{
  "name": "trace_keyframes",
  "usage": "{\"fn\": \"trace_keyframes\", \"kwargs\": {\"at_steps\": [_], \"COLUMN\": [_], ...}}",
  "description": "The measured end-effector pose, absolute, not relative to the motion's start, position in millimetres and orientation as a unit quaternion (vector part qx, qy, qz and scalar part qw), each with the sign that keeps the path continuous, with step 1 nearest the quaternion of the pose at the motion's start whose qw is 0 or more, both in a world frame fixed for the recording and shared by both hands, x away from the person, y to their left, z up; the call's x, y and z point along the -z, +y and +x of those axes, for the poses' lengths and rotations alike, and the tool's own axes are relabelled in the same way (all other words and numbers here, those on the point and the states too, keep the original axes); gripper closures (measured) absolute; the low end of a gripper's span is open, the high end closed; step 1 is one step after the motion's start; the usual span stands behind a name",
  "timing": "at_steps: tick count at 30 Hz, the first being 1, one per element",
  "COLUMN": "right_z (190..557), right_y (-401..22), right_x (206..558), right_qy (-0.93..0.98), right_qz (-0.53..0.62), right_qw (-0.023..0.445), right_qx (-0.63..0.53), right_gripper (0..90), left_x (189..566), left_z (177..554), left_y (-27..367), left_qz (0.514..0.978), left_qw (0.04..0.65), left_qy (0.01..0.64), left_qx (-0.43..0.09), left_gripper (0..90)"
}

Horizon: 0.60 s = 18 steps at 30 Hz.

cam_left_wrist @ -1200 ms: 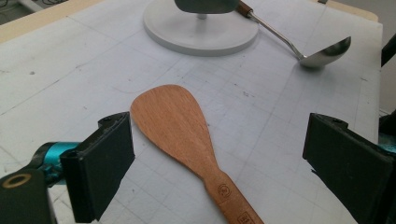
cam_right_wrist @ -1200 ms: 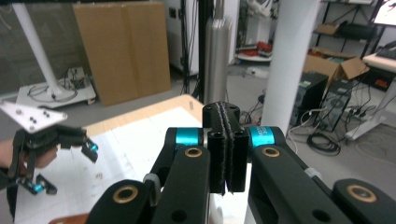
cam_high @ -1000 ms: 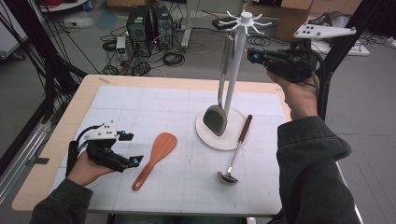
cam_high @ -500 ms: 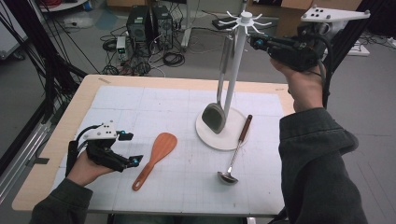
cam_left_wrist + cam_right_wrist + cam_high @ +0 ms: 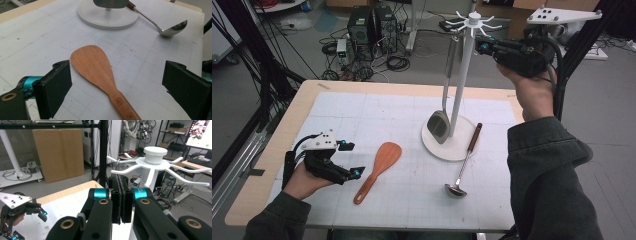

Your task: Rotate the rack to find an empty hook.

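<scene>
Down at the near edge, the left gripper (image 5: pixel 344 162) rests low over the table (image 5: pixel 277 145) with its jaws spread wide and nothing between the pads — the wooden spatula (image 5: pixel 377 170) lies flat just beside it, blade pointing away. In the left gripper view that spatula (image 5: pixel 98 72) sits between the two open jaws, untouched. A little farther out, the ladle (image 5: pixel 462 165) lies on the mat, its handle leaning on the white stand base (image 5: pixel 452 147). A metal turner (image 5: pixel 439 125) hangs from the stand. Up high, the right gripper (image 5: pixel 479 47) is clamped shut, empty, right beside the stand's hooked top (image 5: pixel 155 157).
</scene>
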State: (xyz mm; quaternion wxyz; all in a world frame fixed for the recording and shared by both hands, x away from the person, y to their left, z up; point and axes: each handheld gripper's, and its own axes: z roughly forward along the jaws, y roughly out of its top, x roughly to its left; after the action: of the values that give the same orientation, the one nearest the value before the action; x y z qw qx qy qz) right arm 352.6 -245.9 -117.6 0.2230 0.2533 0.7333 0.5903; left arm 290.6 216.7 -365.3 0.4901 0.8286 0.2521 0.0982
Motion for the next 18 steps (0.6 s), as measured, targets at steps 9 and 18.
{"fn": "trace_keyframes", "kwargs": {"at_steps": [9, 18], "right_z": [348, 356], "right_y": [-266, -277], "right_x": [126, 120], "right_qy": [0.731, 0.718], "right_qz": [0.262, 0.277], "right_qw": [0.222, 0.232], "right_qx": [-0.590, -0.596], "right_gripper": [89.9, 89.9], "left_x": [365, 365], "left_z": [290, 292], "left_y": [218, 219], "left_qz": [0.828, 0.829], "left_qw": [0.490, 0.489], "left_qy": [0.253, 0.253], "left_qx": [-0.100, -0.100], "left_gripper": [9.3, 9.3]}}
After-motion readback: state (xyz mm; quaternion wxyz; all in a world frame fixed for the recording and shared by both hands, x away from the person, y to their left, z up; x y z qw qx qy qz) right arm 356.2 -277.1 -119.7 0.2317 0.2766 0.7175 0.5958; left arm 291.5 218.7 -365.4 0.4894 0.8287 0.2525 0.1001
